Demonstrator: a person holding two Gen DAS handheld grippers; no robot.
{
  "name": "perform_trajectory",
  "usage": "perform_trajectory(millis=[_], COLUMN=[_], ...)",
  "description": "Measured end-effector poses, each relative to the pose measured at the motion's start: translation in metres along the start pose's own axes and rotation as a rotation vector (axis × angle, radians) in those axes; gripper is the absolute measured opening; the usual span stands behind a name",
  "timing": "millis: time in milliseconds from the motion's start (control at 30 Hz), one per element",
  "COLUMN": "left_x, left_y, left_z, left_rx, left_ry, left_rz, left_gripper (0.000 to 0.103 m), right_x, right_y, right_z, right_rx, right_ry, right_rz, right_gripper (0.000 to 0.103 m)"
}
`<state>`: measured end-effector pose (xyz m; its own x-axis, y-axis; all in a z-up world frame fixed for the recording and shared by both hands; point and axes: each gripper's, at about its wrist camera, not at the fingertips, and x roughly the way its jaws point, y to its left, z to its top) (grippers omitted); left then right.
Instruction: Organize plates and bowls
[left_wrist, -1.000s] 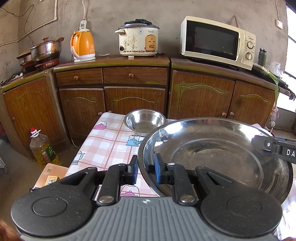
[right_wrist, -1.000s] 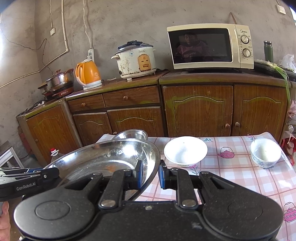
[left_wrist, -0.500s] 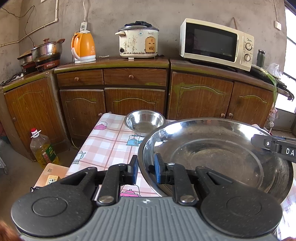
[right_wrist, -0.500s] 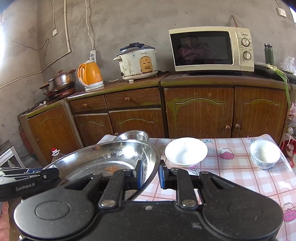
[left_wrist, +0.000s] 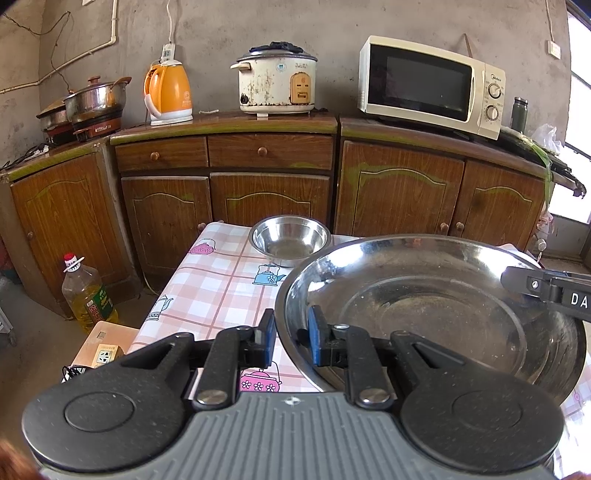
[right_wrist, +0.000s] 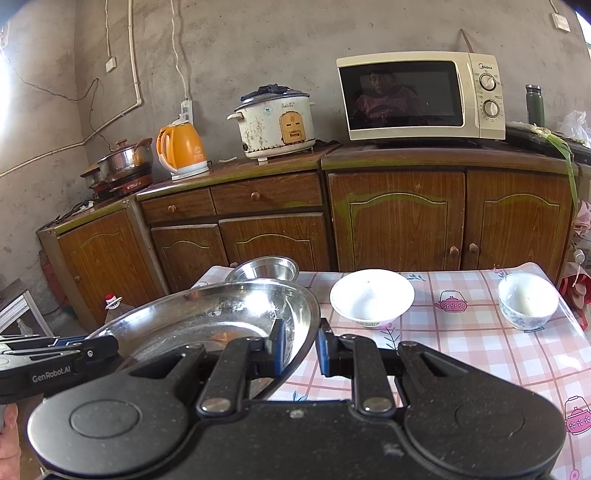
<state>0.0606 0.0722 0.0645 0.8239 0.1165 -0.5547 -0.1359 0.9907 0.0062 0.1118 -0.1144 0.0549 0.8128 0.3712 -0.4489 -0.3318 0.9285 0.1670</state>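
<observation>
A large steel basin (left_wrist: 436, 306) hangs over the checked table (left_wrist: 221, 288), held by both grippers. My left gripper (left_wrist: 291, 338) is shut on the basin's left rim, one blue pad (left_wrist: 314, 334) inside and one outside. My right gripper (right_wrist: 300, 345) is shut on the opposite rim of the basin (right_wrist: 207, 317). Each gripper shows in the other's view, at the basin's far edge. A small steel bowl (left_wrist: 290, 240) stands at the table's far left corner. A white bowl (right_wrist: 371, 297) and a patterned white bowl (right_wrist: 527, 304) stand on the table to the right.
Wooden cabinets (right_wrist: 399, 218) run along the wall behind the table and carry a microwave (right_wrist: 421, 96), a rice cooker (right_wrist: 275, 123), an orange kettle (right_wrist: 183, 149) and pots (right_wrist: 125, 162). An oil bottle (left_wrist: 88, 293) and a low stool (left_wrist: 105, 343) stand on the floor left of the table.
The view has tilted and shifted slightly as the basin is carried by both grippers. Both grips stay the same.
</observation>
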Motion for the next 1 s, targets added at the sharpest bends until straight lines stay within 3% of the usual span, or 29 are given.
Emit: perform_trajectory(millis=[1000], left_x=[-0.013], left_y=[-0.006], left_z=[-0.014], left_rx=[0.000], left_ry=[-0.006], left_rz=[-0.013], left_gripper=[0.019], right_x=[-0.018], right_y=[-0.003], right_z=[-0.008], right_rx=[0.008], right_ry=[-0.011], right_rz=[0.010], right_gripper=[0.024])
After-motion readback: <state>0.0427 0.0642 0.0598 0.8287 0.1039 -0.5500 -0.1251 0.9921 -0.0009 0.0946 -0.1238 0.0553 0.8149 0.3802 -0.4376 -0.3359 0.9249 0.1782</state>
